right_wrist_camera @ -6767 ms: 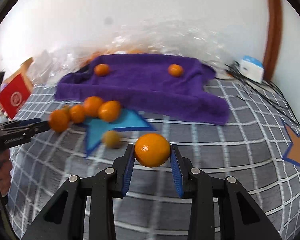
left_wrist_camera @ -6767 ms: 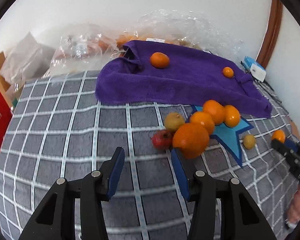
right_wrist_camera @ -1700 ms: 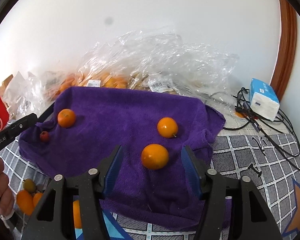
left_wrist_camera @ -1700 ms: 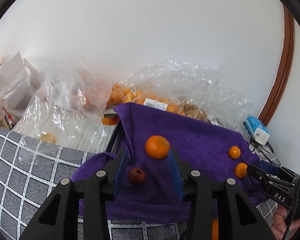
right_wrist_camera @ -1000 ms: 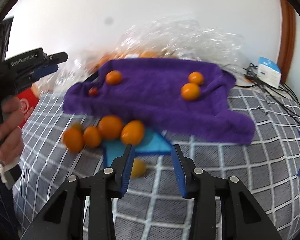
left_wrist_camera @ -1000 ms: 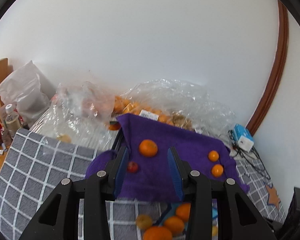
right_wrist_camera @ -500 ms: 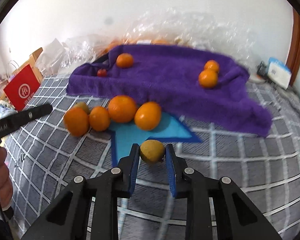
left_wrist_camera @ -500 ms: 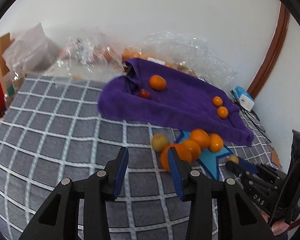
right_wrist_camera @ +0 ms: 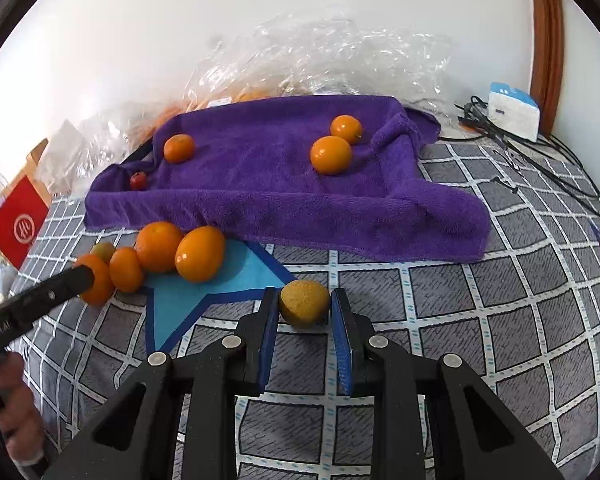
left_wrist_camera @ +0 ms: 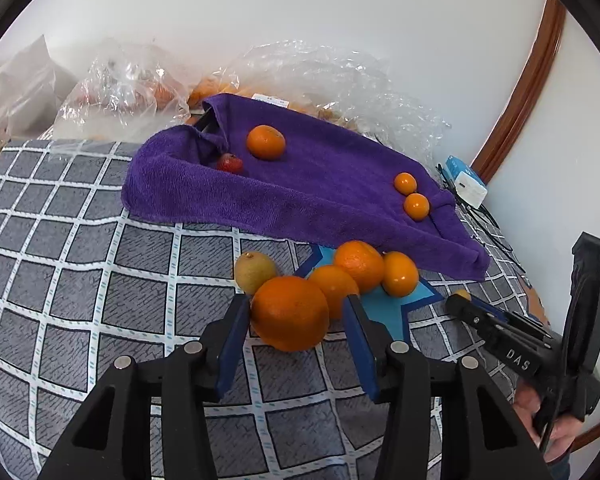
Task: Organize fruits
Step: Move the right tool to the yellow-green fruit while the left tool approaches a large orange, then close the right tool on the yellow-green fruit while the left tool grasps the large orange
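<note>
A purple towel (left_wrist_camera: 300, 196) holds three oranges (left_wrist_camera: 265, 142) and a small red fruit (left_wrist_camera: 229, 163). In front of it, on the checked cloth, lies a cluster of oranges. My left gripper (left_wrist_camera: 296, 312) is open, with its jaws around the big orange (left_wrist_camera: 290, 312) at the cluster's front, which rests on the cloth. A yellow-green fruit (left_wrist_camera: 255, 271) sits just behind it. My right gripper (right_wrist_camera: 305, 306) is closed around a small yellow-brown fruit (right_wrist_camera: 305, 303) lying on the cloth by the blue star patch (right_wrist_camera: 204, 284). The towel (right_wrist_camera: 284, 184) also shows in the right wrist view.
Crinkled plastic bags (left_wrist_camera: 324, 76) with more fruit lie behind the towel by the wall. A white and blue box (right_wrist_camera: 514, 110) and black cables (right_wrist_camera: 540, 148) sit at the right. A red box (right_wrist_camera: 16, 222) stands at the left edge.
My left gripper has come down and forward to the orange cluster, so its jaws now bracket the big orange. My right gripper has stayed around the small yellow-brown fruit.
</note>
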Available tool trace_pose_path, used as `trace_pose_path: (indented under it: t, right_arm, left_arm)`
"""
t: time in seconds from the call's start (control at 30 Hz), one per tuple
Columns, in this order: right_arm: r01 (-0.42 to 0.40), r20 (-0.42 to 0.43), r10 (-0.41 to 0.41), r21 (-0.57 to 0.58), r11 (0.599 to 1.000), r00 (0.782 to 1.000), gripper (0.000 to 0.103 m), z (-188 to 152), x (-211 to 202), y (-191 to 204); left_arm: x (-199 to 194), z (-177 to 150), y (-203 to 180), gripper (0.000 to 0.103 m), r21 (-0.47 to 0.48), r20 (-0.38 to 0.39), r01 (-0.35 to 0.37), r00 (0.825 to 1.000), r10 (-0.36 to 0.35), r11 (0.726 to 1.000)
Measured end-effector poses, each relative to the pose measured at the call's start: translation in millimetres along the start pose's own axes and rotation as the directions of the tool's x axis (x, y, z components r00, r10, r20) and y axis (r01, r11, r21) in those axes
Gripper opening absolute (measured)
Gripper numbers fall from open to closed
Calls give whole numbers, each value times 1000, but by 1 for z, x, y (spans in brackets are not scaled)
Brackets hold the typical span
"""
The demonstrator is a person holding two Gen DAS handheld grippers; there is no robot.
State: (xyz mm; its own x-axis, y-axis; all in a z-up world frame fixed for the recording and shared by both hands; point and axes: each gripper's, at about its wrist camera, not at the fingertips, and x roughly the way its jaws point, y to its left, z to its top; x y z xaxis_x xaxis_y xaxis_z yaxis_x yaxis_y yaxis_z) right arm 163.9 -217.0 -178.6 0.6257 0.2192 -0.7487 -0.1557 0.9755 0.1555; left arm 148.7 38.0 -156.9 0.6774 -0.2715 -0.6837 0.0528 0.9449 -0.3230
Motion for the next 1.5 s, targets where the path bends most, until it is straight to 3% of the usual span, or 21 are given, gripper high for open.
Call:
trace_pose_path:
  t: [0.13, 0.3, 0.37, 0.7, 0.93, 1.13, 1.33, 1.5]
  right_arm:
    - [6, -7, -6, 18, 1000, 1000, 26, -1, 2, -3]
    - [8, -15, -8, 7, 1000, 1000, 26, -2, 3, -2]
    - [7, -14, -6, 6, 1000, 1000, 26, -2, 3, -2]
    - [2, -17, -2, 9, 1000, 1000, 26, -3, 3, -2]
    - [1, -20, -1, 10, 1000, 1000, 26, -4, 3, -2]
    - [2, -19, -1, 10, 1000, 1000, 26, -4, 3, -2]
    - [3, -17, -2, 12, 1000, 1000, 26, -4, 2, -2]
    - [4, -12, -4, 12, 1000, 1000, 26, -4, 1, -2]
  left_arm:
    - [8, -1, 1, 46, -6, -40, -10, 999, 10, 1000]
    - [9, -4, -4, 46, 16, -23, -32, 999, 33, 999]
    - [7, -3, -2, 41, 0, -11, -22, 1000, 22, 1000]
    - [0, -5, 4, 40, -34, 23, -17, 1000, 18, 999]
    - [5, -5, 9, 41, -70, -10, 3, 1000, -3, 998]
    - [-1, -6, 7, 40, -62, 18, -6, 1000, 7, 998]
    - [-16, -8, 0, 40, -29, 100, -21, 995, 24, 999]
    - [-23, -5, 4, 40, -46, 133, 0, 991, 6, 999]
